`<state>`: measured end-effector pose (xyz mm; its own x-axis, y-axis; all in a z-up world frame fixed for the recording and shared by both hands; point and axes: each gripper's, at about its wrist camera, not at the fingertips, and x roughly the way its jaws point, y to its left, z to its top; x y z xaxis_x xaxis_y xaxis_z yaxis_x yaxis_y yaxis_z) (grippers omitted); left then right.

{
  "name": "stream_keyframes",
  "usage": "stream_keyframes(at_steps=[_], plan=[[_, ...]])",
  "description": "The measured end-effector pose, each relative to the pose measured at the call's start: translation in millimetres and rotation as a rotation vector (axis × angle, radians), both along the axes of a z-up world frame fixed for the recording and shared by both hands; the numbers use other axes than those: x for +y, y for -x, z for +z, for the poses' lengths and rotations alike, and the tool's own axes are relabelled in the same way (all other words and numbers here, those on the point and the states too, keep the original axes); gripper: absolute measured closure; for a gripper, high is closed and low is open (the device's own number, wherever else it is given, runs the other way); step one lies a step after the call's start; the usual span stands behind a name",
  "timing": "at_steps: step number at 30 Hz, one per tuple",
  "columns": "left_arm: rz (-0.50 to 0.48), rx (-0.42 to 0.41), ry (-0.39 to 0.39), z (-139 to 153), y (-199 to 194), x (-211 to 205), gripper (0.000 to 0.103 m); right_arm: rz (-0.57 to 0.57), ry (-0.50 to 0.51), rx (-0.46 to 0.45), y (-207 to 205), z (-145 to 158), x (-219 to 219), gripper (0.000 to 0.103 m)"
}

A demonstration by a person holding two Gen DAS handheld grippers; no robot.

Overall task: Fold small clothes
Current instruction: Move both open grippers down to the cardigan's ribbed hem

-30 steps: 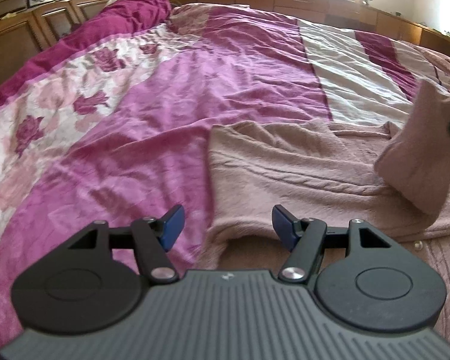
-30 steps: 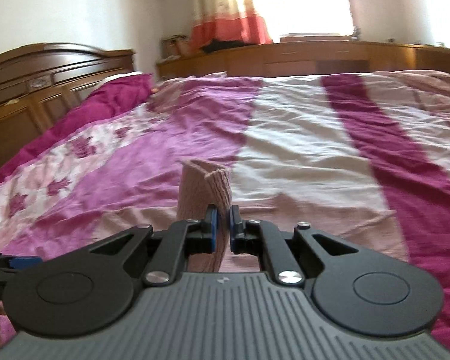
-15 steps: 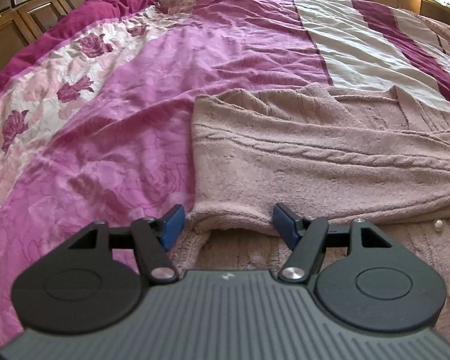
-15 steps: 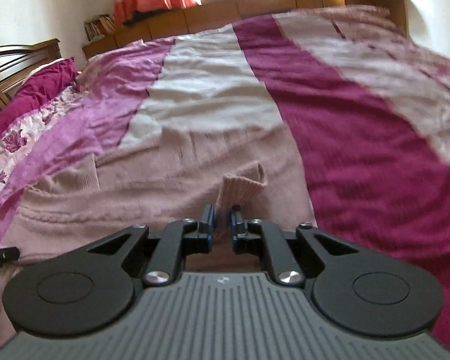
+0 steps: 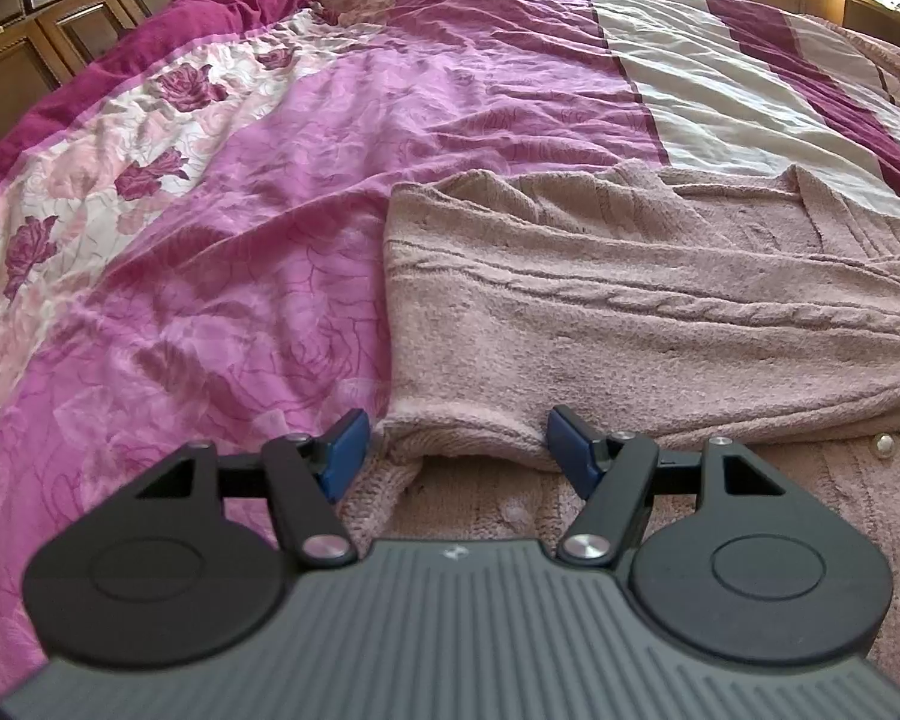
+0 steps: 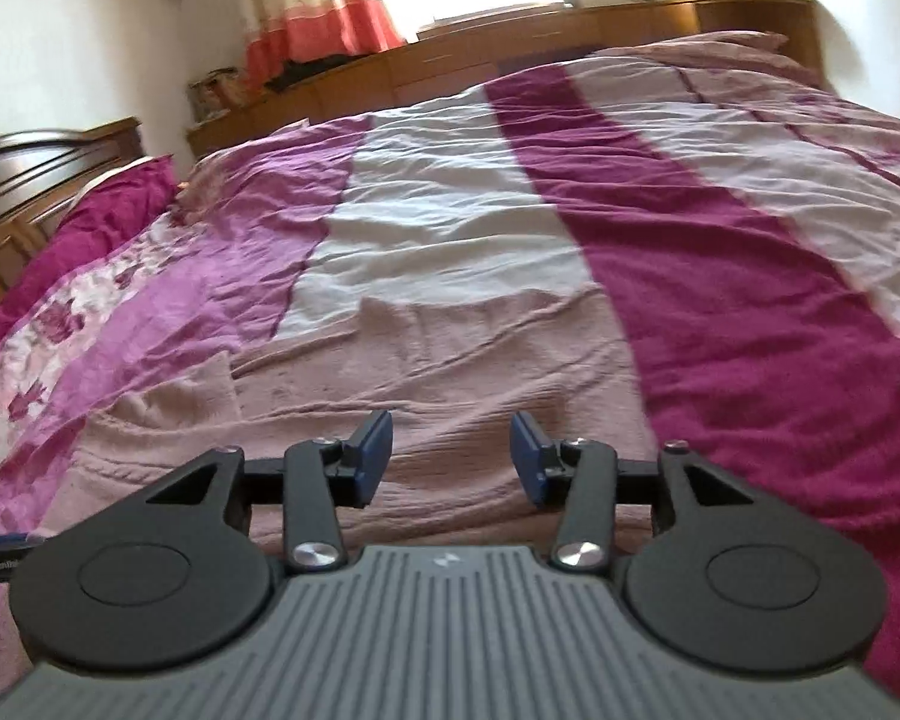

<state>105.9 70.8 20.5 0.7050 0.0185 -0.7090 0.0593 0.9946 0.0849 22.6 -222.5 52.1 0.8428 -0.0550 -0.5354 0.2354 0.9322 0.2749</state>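
A dusty-pink knitted cardigan [image 5: 630,300] with pearl buttons lies on the bed, one sleeve folded across its body. It also shows in the right wrist view [image 6: 450,360]. My left gripper [image 5: 456,447] is open, its blue pads either side of the folded sleeve's cuff edge, holding nothing. My right gripper [image 6: 450,456] is open and empty, just above the cardigan's right part.
The bed is covered by a pink, white and magenta quilt [image 5: 270,210] with a rose print at the left. A dark wooden headboard [image 5: 42,30] stands at the far left. Wooden cabinets [image 6: 510,48] and a curtained window run behind the bed.
My right gripper carried the sleeve end down onto the cardigan, opened and let it go. The left gripper stayed open and moved a little closer to the cuff.
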Motion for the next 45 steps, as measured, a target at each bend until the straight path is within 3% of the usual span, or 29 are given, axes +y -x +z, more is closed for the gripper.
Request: stream_keyframes(at_steps=[5, 10, 16, 25, 38, 45], plan=[[0.004, -0.001, -0.001, -1, 0, 1, 0.03, -0.02, 0.074, 0.126, -16, -21, 5, 0.051], [0.009, 0.002, 0.005, 0, -2, 2, 0.029, 0.001, 0.077, 0.119, -14, -28, 2, 0.05], [0.001, 0.008, 0.0, 8, 6, 6, 0.031, -0.003, 0.006, 0.098, 1, -14, -7, 0.039], [0.011, -0.003, -0.007, 26, 35, 20, 0.031, 0.045, -0.049, 0.084, 38, 7, -13, 0.033], [0.013, 0.01, -0.05, 36, 83, 43, 0.031, 0.123, -0.092, 0.141, 88, 17, -12, 0.029], [0.023, 0.042, -0.007, 33, 100, 54, 0.031, 0.137, -0.085, 0.182, 111, 14, -12, 0.028]])
